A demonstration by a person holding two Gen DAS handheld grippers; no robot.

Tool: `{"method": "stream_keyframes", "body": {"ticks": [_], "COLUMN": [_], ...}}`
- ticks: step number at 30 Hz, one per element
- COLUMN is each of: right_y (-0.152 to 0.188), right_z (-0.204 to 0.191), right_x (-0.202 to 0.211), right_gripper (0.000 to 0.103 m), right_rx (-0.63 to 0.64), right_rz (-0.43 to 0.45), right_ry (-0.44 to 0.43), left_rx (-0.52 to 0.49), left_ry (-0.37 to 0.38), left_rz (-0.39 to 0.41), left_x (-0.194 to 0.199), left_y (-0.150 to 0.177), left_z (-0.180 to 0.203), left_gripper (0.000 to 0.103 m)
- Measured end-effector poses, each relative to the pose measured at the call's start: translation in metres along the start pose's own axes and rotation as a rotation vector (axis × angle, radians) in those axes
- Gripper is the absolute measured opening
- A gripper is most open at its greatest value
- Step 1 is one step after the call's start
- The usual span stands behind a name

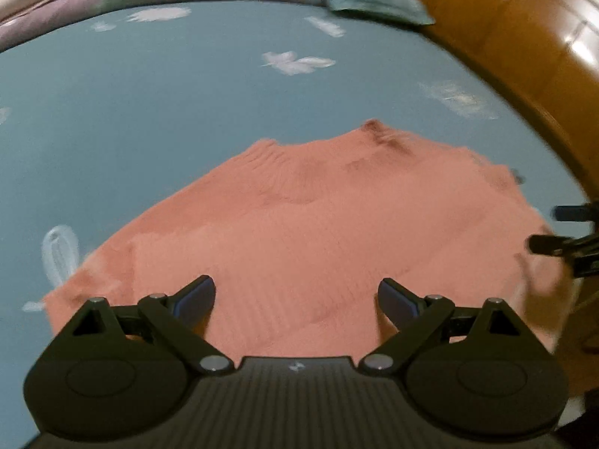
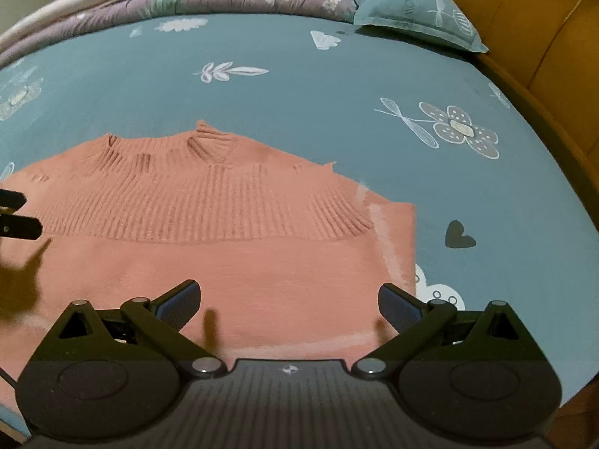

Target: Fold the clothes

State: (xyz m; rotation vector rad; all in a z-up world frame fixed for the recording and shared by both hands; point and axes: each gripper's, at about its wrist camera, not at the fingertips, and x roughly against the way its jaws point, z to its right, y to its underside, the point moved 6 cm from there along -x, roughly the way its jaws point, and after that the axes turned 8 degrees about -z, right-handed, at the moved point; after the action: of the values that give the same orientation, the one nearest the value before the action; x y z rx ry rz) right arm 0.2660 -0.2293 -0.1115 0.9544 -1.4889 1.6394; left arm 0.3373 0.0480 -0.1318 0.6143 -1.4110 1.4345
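Hovering mid-fold over the pink sweater (image 2: pixel 224 262) lying flat on the bed (image 2: pixel 299 112), left hand-held gripper (image 1: pixel 295 299) and right hand-held gripper (image 2: pixel 288 299) both gaping empty, probably needing a near-hem pinch next.

Salmon-pink ribbed sweater (image 2: pixel 209 247) on teal, white-flowered bedsheet (image 2: pixel 337 119).
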Motion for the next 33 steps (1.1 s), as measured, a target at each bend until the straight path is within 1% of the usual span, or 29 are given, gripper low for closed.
{"method": "stream_keyframes", "body": {"ticks": [1,3,4,7,9,10,12,15,16,17,19,21,24,26,27,30,33], "right_y": [0.0,-0.005,-0.008,-0.018,-0.023,-0.025,-0.026,-0.021,-0.019,-0.017,-0.017,-0.018,-0.021,-0.022,-0.022,-0.024,-0.026], "right_z": [0.004,0.01,0.012,0.013,0.008,0.004,-0.003,-0.001,0.001,0.002,0.008,0.009,0.006,0.004,0.004,0.003,0.002], "right_x": [-0.001,-0.002,-0.002,-0.004,-0.009,-0.013,-0.02,-0.034,-0.039,-0.044,-0.047,-0.049,-0.051,-0.052,-0.053,-0.054,-0.056], "right_gripper": [0.103,0.103,0.103,0.103,0.103,0.103,0.103,0.103,0.103,0.103,0.103,0.103,0.103,0.103,0.103,0.103,0.103], "right_rx": [-0.004,-0.003,0.006,0.051,0.106,0.137,0.21,0.244,0.254,0.263,0.257,0.279,0.311,0.315,0.319,0.328,0.34], "right_rz": [0.004,0.027,0.042,0.075,0.076,0.075,0.072,0.023,0.005,-0.013,-0.014,-0.012,-0.014,-0.015,-0.016,-0.018,-0.016], "right_ry": [-0.013,-0.057,-0.093,-0.217,-0.265,-0.274,-0.284,-0.309,-0.317,-0.326,-0.361,-0.382,-0.389,-0.388,-0.387,-0.387,-0.384], "left_rx": [0.008,0.036,0.049,0.067,0.081,0.091,0.138,0.264,0.28,0.294,0.333,0.365,0.38,0.414,0.448,0.488,0.463], "left_ry": [-0.017,-0.093,-0.132,-0.196,-0.201,-0.211,-0.25,-0.276,-0.287,-0.298,-0.333,-0.357,-0.359,-0.388,-0.398,-0.379,-0.366], "left_rz": [-0.003,-0.018,-0.025,0.026,0.041,0.04,0.013,0.002,0.014,0.026,0.006,0.003,-0.009,-0.064,-0.094,-0.05,0.034], "left_x": [0.002,0.009,0.013,0.034,0.038,0.037,0.027,0.022,0.026,0.031,0.041,0.051,0.056,0.047,0.043,0.054,0.067], "left_y": [0.003,0.005,0.006,0.008,0.016,0.021,0.036,0.065,0.07,0.075,0.081,0.084,0.087,0.094,0.1,0.101,0.087], "left_z": [-0.002,-0.003,-0.003,0.014,0.03,0.037,0.042,0.035,0.038,0.04,0.044,0.047,0.049,0.042,0.037,0.034,0.031], "left_gripper": [0.094,0.094,0.094,0.094,0.095,0.095,0.095,0.094,0.094,0.095,0.095,0.095,0.095,0.095,0.094,0.094,0.095]}}
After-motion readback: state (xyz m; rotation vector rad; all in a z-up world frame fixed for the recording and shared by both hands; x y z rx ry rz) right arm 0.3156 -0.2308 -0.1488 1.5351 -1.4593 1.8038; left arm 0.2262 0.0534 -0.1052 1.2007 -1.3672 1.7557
